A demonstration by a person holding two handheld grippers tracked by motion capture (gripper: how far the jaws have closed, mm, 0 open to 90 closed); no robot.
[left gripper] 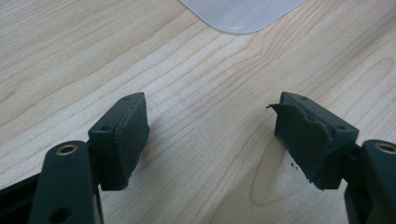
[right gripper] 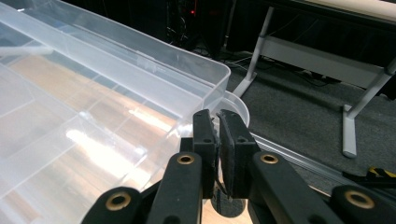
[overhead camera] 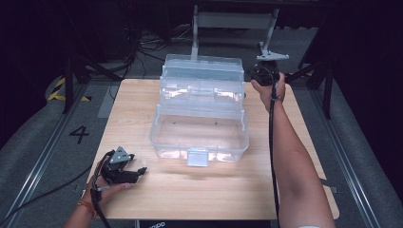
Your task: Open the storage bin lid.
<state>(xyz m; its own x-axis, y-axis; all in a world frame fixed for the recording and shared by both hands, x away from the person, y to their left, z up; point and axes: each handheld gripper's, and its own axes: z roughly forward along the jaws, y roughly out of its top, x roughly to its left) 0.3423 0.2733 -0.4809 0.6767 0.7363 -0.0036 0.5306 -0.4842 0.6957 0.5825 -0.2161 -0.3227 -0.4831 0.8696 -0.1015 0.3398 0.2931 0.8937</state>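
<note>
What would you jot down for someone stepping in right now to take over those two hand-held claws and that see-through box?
Left gripper: jaws open, nothing between them, resting low over the near left of the wooden table, apart from the box.
Right gripper: jaws shut, held at the far right corner of the clear plastic box, by its raised lid. Whether they pinch the lid's edge or just sit beside it cannot be told.
Box: mid-table, standing open, trays fanned back, bottom compartment looks empty, front latch hanging down.
Done: box is open.
Left: probably closing or handling the lid; check the right grip first.
</note>
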